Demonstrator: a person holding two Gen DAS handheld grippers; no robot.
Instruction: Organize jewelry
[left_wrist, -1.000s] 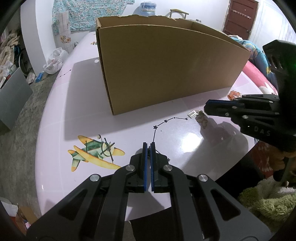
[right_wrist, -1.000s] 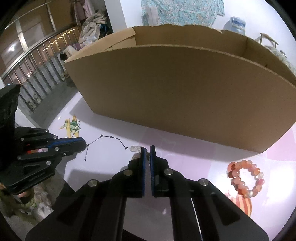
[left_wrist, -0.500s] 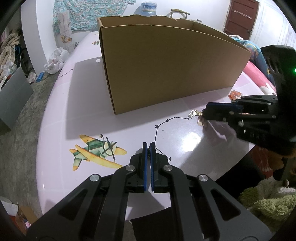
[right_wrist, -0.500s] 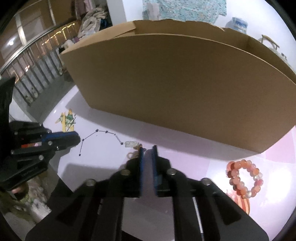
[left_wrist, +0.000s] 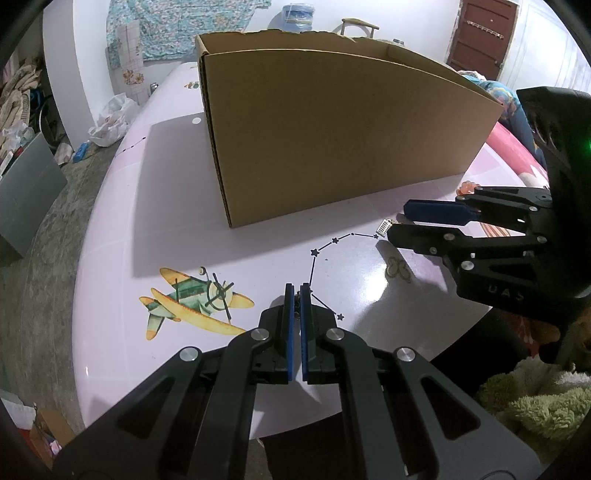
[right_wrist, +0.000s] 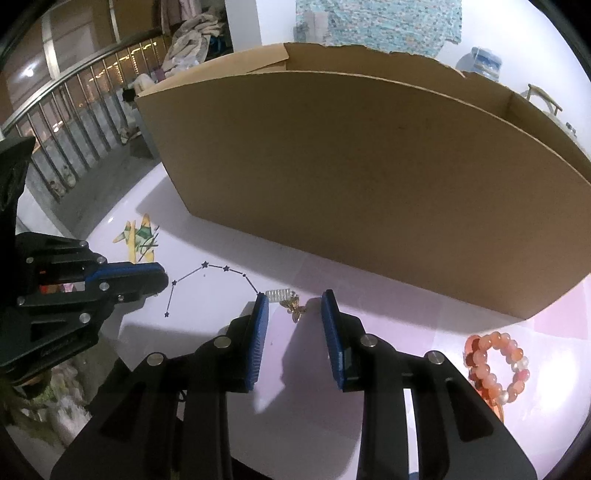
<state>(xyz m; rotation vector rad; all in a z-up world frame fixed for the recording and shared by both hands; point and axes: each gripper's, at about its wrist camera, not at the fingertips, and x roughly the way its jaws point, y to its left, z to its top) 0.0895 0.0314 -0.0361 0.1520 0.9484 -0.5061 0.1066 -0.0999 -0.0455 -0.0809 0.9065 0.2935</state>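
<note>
Butterfly charm (left_wrist: 392, 226) lies, in our left wrist view, on the table (left_wrist: 122, 229) far off to the right of our left gripper (left_wrist: 296, 295), whose jaws are pressed together on nothing, and right at the tips of our right gripper (left_wrist: 400, 219). In our right wrist view the charm (right_wrist: 293, 307) sits just ahead of the right gripper (right_wrist: 293, 299), between its tips; its jaws have just been opening and stand spread, touching nothing. We judge the right hand far nearer; the cardboard box (right_wrist: 369, 177) stands beyond.

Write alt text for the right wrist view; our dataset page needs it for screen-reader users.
The right gripper, jaws just opening, hovers around a small gold butterfly charm on a pink table. A cardboard box stands behind, a coral bead bracelet lies right, and the shut left gripper waits left.
</note>
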